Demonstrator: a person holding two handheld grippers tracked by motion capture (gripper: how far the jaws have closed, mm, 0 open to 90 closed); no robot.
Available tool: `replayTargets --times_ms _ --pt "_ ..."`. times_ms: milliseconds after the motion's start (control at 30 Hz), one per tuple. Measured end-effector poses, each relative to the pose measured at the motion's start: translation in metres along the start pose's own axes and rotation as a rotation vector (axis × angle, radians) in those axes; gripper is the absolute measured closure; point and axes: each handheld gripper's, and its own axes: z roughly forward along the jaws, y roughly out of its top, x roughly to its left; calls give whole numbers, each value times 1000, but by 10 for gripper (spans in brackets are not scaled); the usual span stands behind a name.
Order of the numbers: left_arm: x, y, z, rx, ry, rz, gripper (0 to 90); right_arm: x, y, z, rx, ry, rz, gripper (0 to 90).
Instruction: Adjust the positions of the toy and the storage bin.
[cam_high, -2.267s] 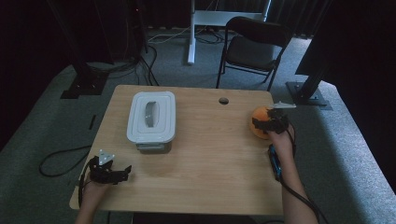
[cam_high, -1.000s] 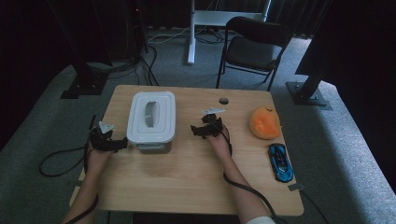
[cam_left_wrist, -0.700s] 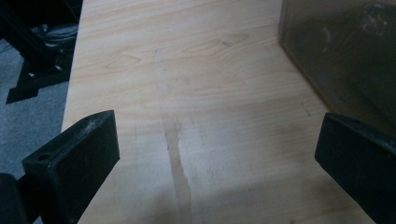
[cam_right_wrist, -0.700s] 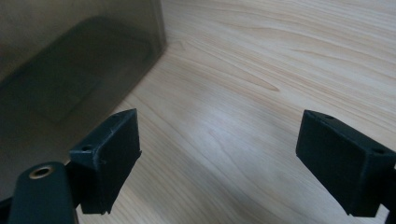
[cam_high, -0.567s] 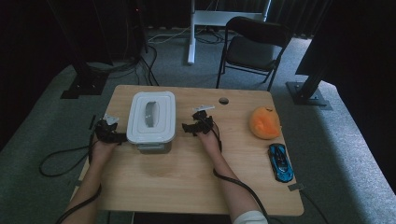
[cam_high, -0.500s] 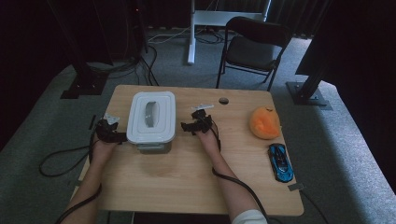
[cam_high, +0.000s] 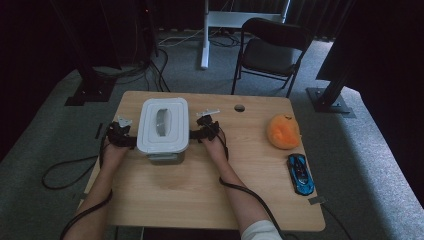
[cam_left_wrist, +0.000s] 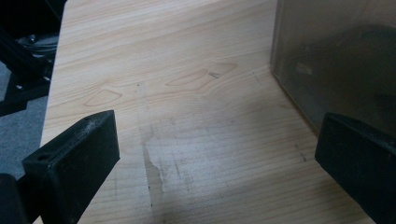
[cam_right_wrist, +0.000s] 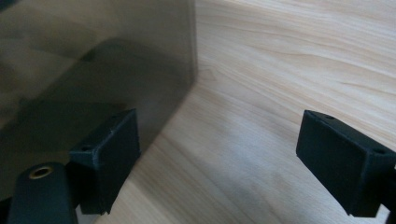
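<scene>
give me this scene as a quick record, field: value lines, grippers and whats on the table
surface: wooden table
main item: lidded container, translucent walls, white lid
left gripper: open, at the container's left side, one jaw by its wall
right gripper: open, at the container's right side, one jaw against its wall
gripped: nothing yet
other items: orange plush toy and blue toy car, both off to the right, apart from the grippers

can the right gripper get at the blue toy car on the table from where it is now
Probably yes. The right gripper sits open beside the white-lidded plastic container, and the blue toy car lies uncovered near the table's right edge, with bare wooden table between; the orange plush toy sits off that path.
</scene>
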Motion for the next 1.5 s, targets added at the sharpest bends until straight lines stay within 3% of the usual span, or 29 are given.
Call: replayTargets --times_ms 67,167,367,500,1100,1267,1500 --pt "-1 0 0 1 -1 4 3 1 0 0 14 -5 -10 130" --pt "-11 1 -2 -38 -8 32 3 -3 0 -2 4 -2 -7 135" --pt "-19 2 0 -23 -13 14 4 -7 -1 -7 -1 -5 -10 170" --pt "-28 5 0 -11 -21 26 4 -12 -3 -10 12 7 5 170" --pt "-76 18 2 3 -52 93 4 -44 -32 -47 7 -6 10 187" --pt "-91 22 1 11 -55 126 4 -52 -39 -58 12 -20 -4 188" --pt "-107 25 0 14 -72 141 4 -61 -49 -73 18 -22 -28 188"
